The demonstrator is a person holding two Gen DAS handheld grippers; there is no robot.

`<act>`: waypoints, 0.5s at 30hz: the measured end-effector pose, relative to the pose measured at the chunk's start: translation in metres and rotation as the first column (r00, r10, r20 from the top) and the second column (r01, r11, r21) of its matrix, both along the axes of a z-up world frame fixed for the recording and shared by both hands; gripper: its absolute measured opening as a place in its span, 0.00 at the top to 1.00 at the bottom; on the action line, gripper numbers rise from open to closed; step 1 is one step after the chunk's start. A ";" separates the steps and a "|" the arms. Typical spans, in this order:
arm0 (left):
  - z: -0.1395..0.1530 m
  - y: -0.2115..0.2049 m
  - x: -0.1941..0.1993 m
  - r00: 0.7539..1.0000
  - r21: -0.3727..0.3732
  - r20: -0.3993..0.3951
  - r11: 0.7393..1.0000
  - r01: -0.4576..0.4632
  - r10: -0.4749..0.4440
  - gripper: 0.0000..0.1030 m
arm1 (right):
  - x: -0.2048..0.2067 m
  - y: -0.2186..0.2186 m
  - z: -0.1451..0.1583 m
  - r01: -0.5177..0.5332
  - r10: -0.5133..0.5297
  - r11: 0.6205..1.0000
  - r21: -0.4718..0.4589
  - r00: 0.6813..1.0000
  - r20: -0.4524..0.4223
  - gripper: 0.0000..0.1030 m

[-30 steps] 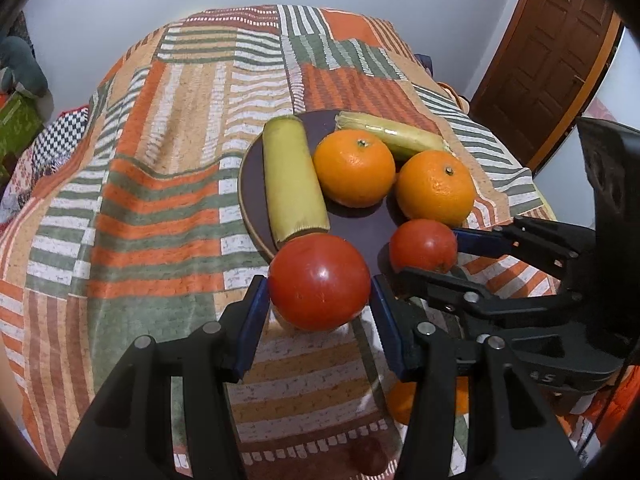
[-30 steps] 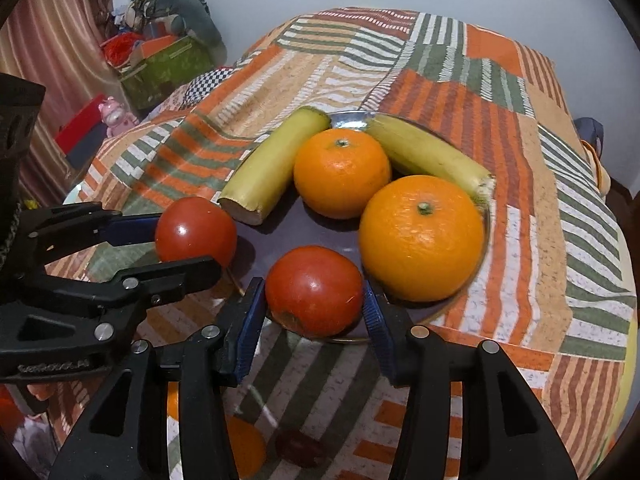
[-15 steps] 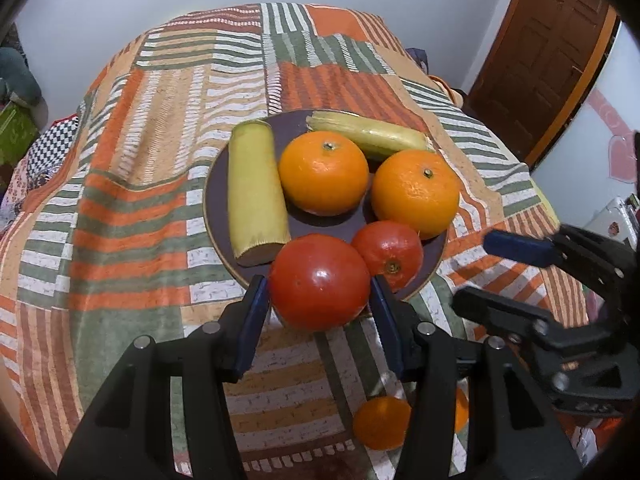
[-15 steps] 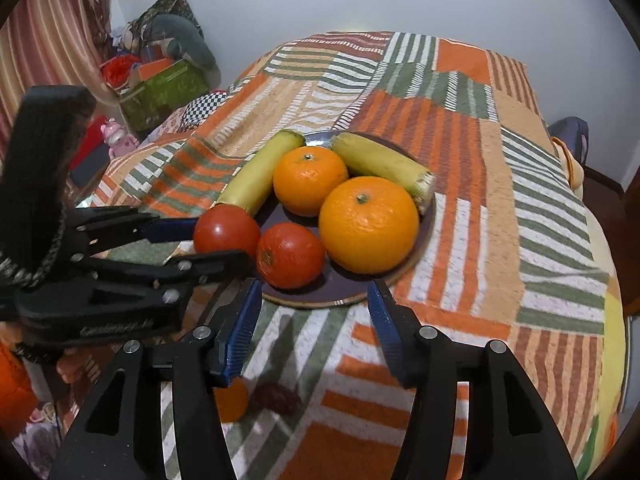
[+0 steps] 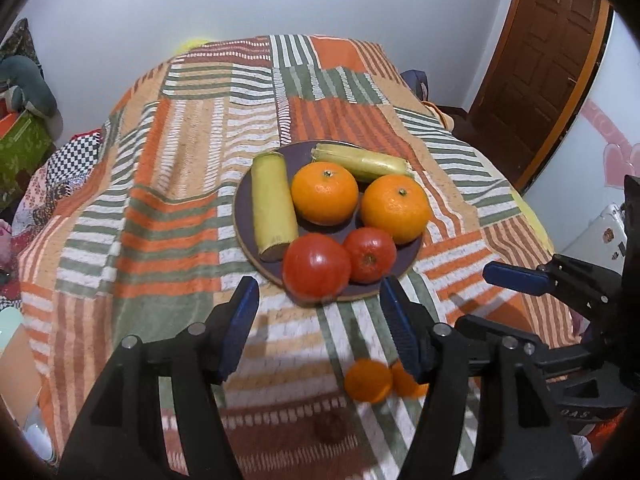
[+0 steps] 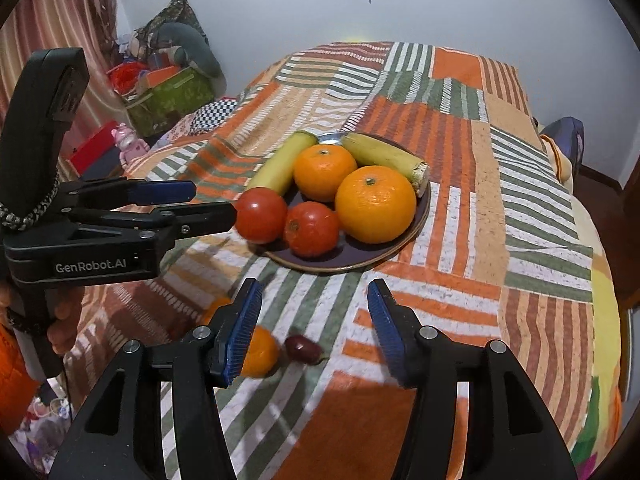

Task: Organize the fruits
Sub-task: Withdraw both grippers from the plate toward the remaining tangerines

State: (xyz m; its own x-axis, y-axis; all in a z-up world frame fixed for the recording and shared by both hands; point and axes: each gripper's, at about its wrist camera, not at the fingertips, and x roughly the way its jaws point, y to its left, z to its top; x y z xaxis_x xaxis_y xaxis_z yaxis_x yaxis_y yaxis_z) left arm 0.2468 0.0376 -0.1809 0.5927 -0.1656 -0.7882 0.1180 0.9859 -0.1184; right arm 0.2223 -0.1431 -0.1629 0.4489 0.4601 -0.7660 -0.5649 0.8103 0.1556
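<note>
Both grippers, left (image 5: 316,320) and right (image 6: 314,314), hang released near the plate (image 6: 420,216). Two tomatoes (image 6: 260,215) sit plated. Likely next: collect the loose orange (image 6: 260,352).

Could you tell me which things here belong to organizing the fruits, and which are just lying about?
Job:
plate
two tomatoes
two large oranges
two small oranges on the blanket
dark small fruit

Lying about:
green box
pink toy
door
</note>
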 end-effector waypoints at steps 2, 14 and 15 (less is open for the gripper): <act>0.003 0.003 -0.013 1.000 0.001 0.003 1.000 -0.001 0.001 0.39 | -0.007 0.001 0.002 -0.002 0.002 1.000 0.005 1.000 0.003 0.50; -0.018 0.014 -0.067 0.999 -0.011 -0.041 1.000 0.001 -0.002 0.40 | -0.040 0.015 -0.019 -0.024 0.025 1.000 0.003 0.998 -0.062 0.50; -0.020 0.015 -0.069 0.999 -0.016 -0.043 1.000 0.000 -0.001 0.41 | -0.040 0.018 -0.023 -0.030 0.030 1.000 0.002 0.997 -0.074 0.50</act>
